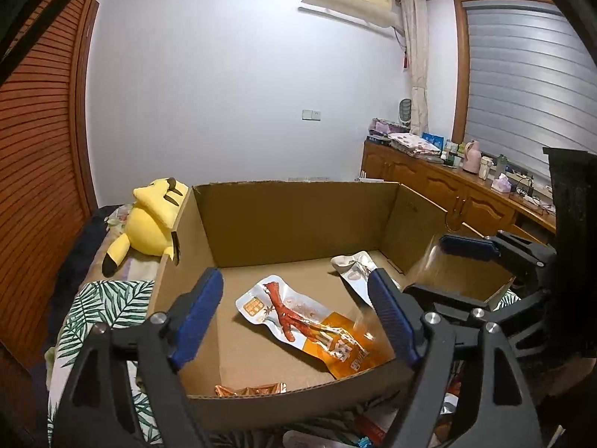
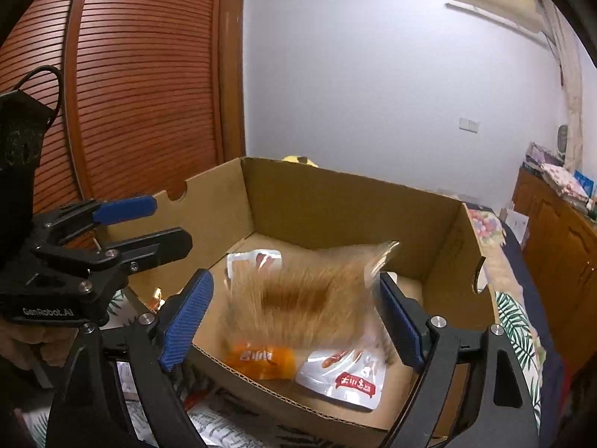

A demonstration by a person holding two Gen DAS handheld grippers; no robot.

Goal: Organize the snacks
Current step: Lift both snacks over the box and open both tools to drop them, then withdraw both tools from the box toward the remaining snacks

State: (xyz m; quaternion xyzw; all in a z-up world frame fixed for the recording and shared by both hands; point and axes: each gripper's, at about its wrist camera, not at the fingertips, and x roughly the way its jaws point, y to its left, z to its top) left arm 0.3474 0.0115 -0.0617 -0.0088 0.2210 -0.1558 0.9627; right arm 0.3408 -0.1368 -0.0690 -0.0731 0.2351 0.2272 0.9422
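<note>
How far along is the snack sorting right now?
Done: a chicken-feet packet, a white packet and other packets lie in the cardboard box. In hand: nothing gripped; both the left claw and right claw are open over the box, and a blurred orange packet appears to be dropping between the right claw's fingers. Left: some packets remain outside the box's near wall.

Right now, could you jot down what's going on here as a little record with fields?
place: bedroom, on a leaf-print cover
container: box, open cardboard
in it: chicken-feet packet, white packet, foil packet
left gripper: open, empty, over the box
right gripper: open, over the box
in motion: blurred packet between the right jaws, unclamped, seemingly dropping
beside the box: yellow plush
</note>
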